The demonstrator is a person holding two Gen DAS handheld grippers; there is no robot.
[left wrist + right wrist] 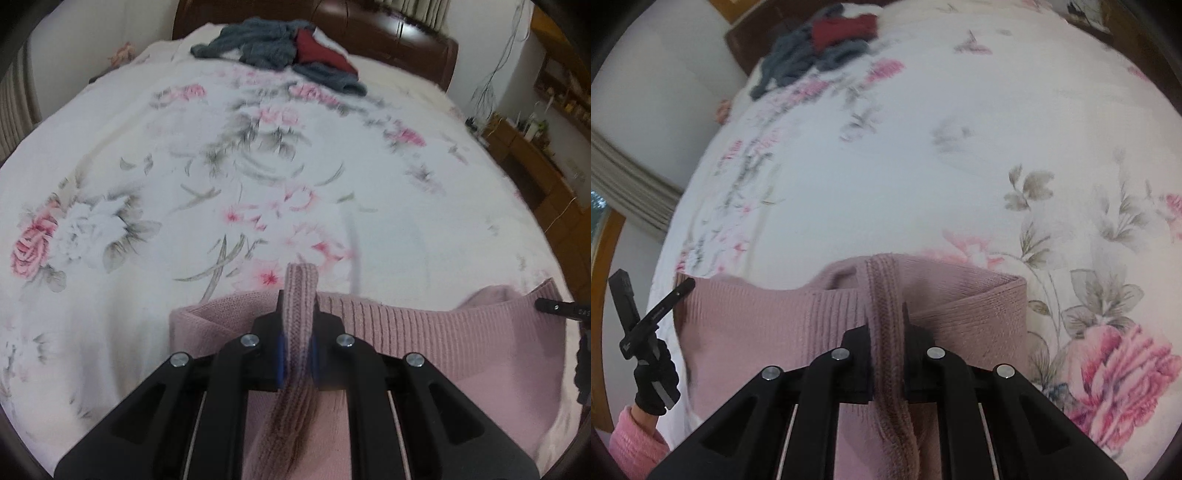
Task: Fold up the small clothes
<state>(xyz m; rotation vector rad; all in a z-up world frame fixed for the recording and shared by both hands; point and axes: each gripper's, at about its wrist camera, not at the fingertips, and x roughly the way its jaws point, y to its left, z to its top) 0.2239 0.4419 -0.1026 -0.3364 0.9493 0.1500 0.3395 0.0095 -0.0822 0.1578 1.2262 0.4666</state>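
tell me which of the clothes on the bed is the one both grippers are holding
The pink ribbed knit at the near edge: the left gripper and right gripper each pinch a fold. The grey garment and red garment lie untouched by the headboard.

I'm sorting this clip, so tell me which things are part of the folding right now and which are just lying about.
In use: pink knit sweater, left gripper, right gripper, both clamped on its ribbed edge.

Lying about: grey and red clothes pile, floral bedspread, wooden shelves.
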